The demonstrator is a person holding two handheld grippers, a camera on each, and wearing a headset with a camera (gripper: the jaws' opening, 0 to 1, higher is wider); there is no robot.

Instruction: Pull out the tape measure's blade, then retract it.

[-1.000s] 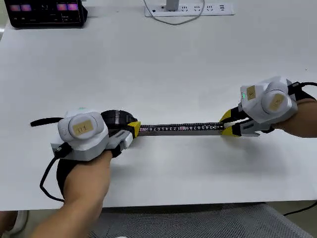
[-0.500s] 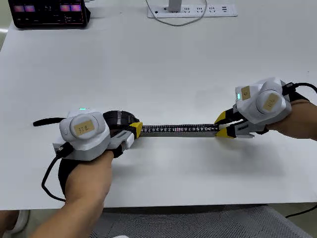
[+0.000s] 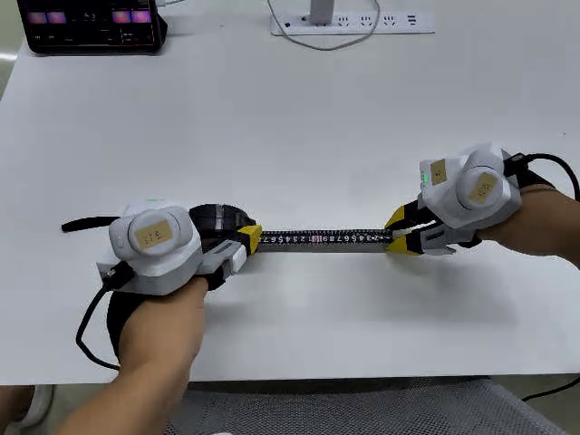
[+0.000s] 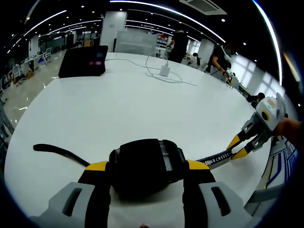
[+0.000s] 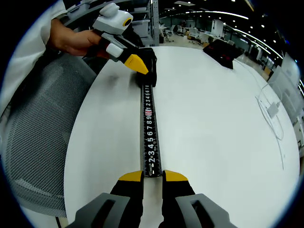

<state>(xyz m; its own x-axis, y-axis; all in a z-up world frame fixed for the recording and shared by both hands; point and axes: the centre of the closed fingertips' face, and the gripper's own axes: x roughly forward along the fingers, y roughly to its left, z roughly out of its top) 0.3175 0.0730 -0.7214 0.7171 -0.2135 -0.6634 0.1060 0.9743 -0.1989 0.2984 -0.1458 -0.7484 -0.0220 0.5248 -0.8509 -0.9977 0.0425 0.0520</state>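
Since the earlier frame the right gripper [image 3: 396, 237] has travelled toward the left gripper [image 4: 148, 166], so less blade [image 3: 322, 237] lies exposed between them; retraction appears to be under way. The right jaws are pinched on the blade's tip. The left jaws are clamped around the tape measure's case [image 3: 217, 219], which rests on the white table [image 3: 299, 136]. Count: one tape measure, one blade, two grippers. Far beyond the grippers stand one dark screen device [image 3: 91, 23] and one power strip [image 3: 353, 18].
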